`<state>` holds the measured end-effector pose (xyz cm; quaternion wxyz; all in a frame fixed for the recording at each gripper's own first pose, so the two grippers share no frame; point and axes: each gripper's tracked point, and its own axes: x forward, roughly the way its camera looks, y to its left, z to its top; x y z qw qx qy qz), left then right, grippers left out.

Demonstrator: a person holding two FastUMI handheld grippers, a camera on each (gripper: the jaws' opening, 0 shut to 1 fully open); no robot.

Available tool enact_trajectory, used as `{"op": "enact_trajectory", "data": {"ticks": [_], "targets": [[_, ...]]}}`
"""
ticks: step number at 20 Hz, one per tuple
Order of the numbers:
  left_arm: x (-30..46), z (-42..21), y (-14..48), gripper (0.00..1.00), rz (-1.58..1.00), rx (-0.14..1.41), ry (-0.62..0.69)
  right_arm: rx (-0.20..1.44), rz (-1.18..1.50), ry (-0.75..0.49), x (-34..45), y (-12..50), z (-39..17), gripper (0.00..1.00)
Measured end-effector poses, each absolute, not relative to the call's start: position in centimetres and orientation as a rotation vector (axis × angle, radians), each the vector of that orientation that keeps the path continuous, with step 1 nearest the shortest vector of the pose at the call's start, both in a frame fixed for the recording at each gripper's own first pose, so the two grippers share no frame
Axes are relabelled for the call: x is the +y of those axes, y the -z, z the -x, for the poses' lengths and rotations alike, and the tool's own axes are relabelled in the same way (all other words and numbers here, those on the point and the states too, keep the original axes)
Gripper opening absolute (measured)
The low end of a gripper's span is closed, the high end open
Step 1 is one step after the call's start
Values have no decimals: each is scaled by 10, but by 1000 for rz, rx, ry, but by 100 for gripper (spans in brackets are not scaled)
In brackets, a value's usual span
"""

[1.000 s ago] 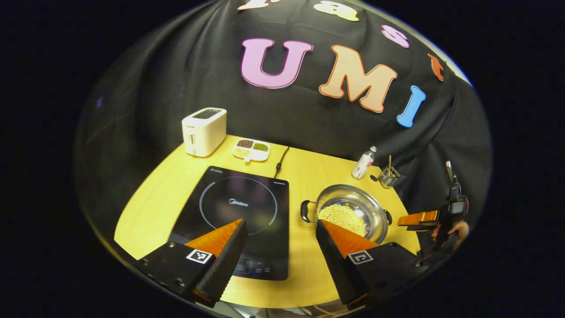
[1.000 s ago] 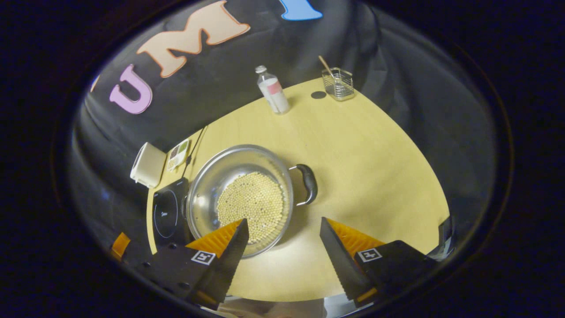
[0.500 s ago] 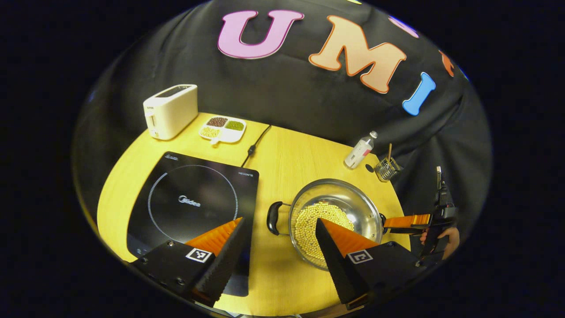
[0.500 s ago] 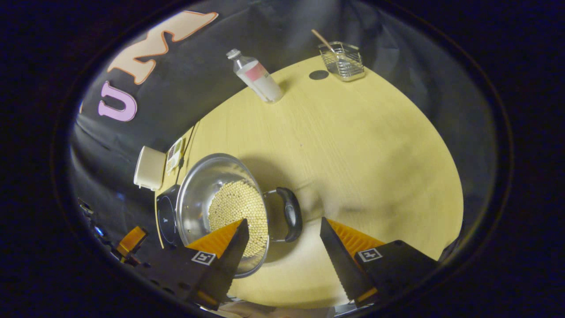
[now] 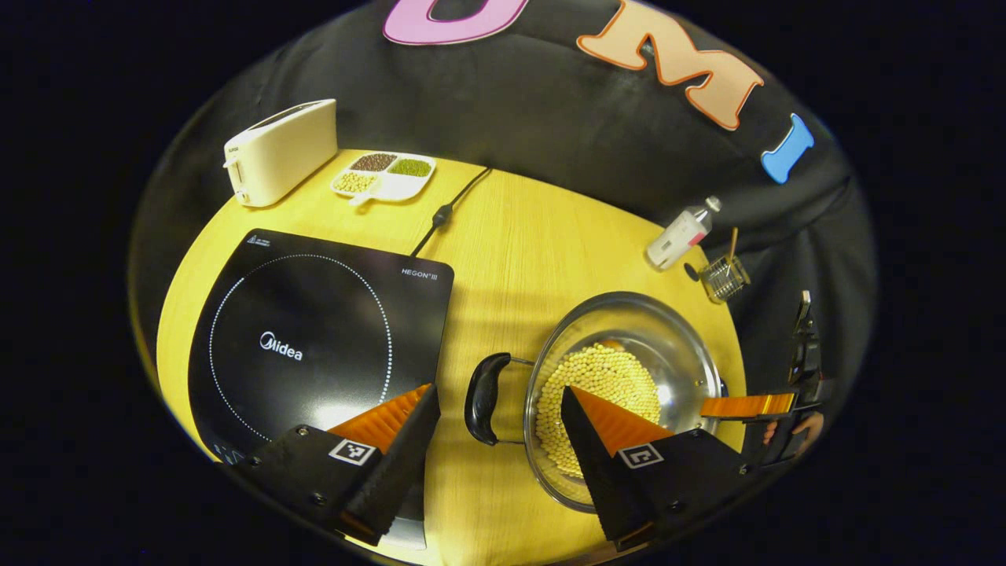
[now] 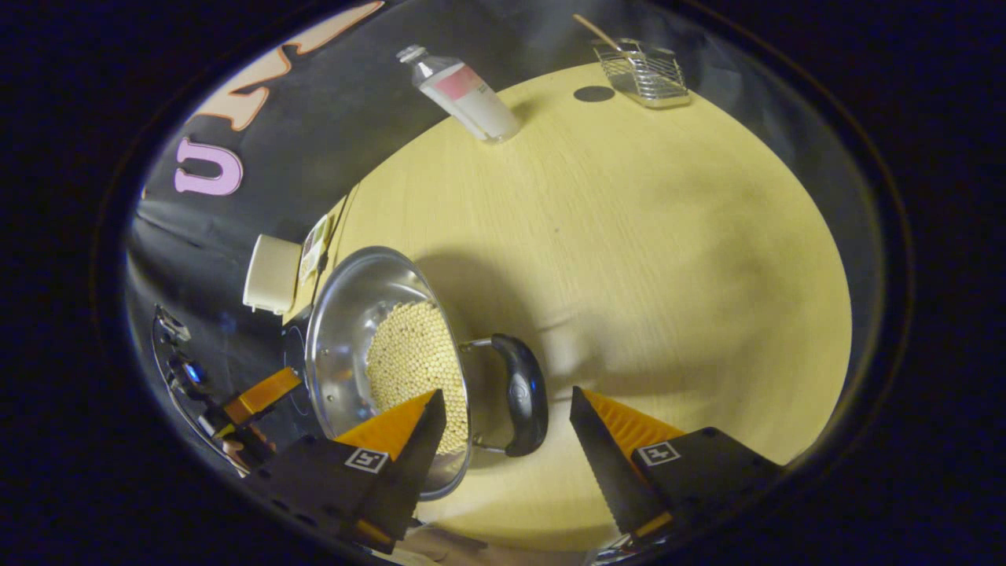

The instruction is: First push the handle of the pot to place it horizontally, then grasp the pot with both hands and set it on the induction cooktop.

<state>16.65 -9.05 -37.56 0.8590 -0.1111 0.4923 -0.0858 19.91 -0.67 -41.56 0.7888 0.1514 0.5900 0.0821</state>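
Table (image 5: 511, 236) yellow wood, black cloth behind; left gripper (image 5: 499, 428), right gripper (image 6: 507, 432) both wide.

pot (image 5: 668, 346) far handle hidden behind rim, cooktop (image 5: 314, 330) near corner behind hand-held gripper (image 5: 497, 440) — tray (image 5: 383, 174) contents unclear

A steel pot (image 6: 354, 330) of pale beans sits on a yellow worktop (image 6: 668, 259). The right hand-held gripper (image 6: 507, 428) hangs with fingers spread, straddling the pot's black handle (image 6: 523, 393).
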Motion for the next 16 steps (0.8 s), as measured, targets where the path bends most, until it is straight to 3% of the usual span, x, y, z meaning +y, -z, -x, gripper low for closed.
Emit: {"op": "enact_trajectory", "data": {"ticks": [3,4,6,7,10,11,12,15,16], "targets": [[-99,-171,389,96,238,1066,198,1304,-330,-183,-6,428,-202,98],[-100,-170,394,96,235,1088,200,1316,-334,-183,-7,430,-202,85],[-100,-167,404,100,225,1127,200,1331,-343,-187,-7,433,-204,85],[-102,-169,407,96,226,1134,202,1340,-347,-191,-5,437,-205,95],[-104,-166,417,92,199,1172,205,1356,-352,-201,-4,442,-207,95],[-108,-166,421,88,196,1183,210,1356,-368,-207,-2,442,-210,85],[-110,-167,424,87,196,1191,215,1365,-374,-209,1,446,-208,69],[-109,-167,433,87,155,1227,217,1375,-372,-231,6,448,-210,67],[-106,-167,436,78,134,1236,213,1377,-377,-230,10,449,-210,64]]}}
